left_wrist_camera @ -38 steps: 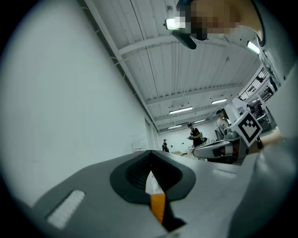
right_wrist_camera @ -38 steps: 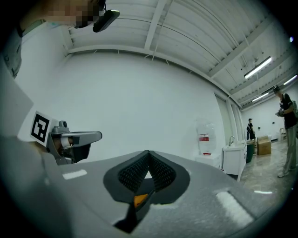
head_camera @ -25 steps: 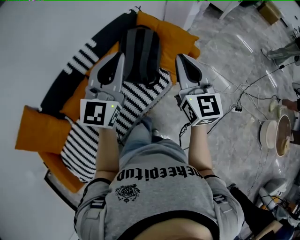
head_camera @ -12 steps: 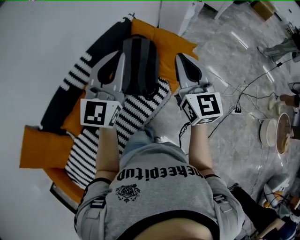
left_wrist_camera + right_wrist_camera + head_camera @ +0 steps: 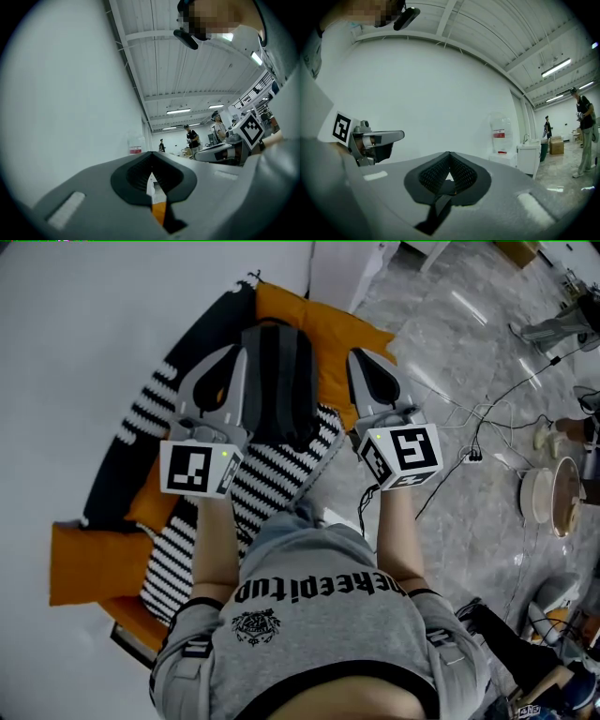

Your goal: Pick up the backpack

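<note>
The backpack point(image 5: 279, 381), dark grey and black, sits on a curved sofa point(image 5: 120, 463) at the far left of the scene. It leans toward an orange cushion point(image 5: 330, 326) behind it, and its near end rests on a black-and-white striped blanket point(image 5: 281, 463). A second orange cushion point(image 5: 92, 563) lies at the sofa's near left end.

The person stands just in front of the sofa, both arms held out over it. The left gripper point(image 5: 243, 351) hangs to the left of the backpack and the right gripper point(image 5: 354, 354) to its right, so the backpack lies between them. Whether either one touches it cannot be told from above.

In the left gripper view the jaws are pressed together at the tips with nothing between them; only a thin sliver of orange and white shows through lower down. In the right gripper view the jaws are likewise pressed together and empty. Each gripper view shows the other gripper off to one side, against a white wall.

To the right of the sofa the grey marble floor point(image 5: 450, 362) carries a tangle of cables point(image 5: 473, 432).
</note>
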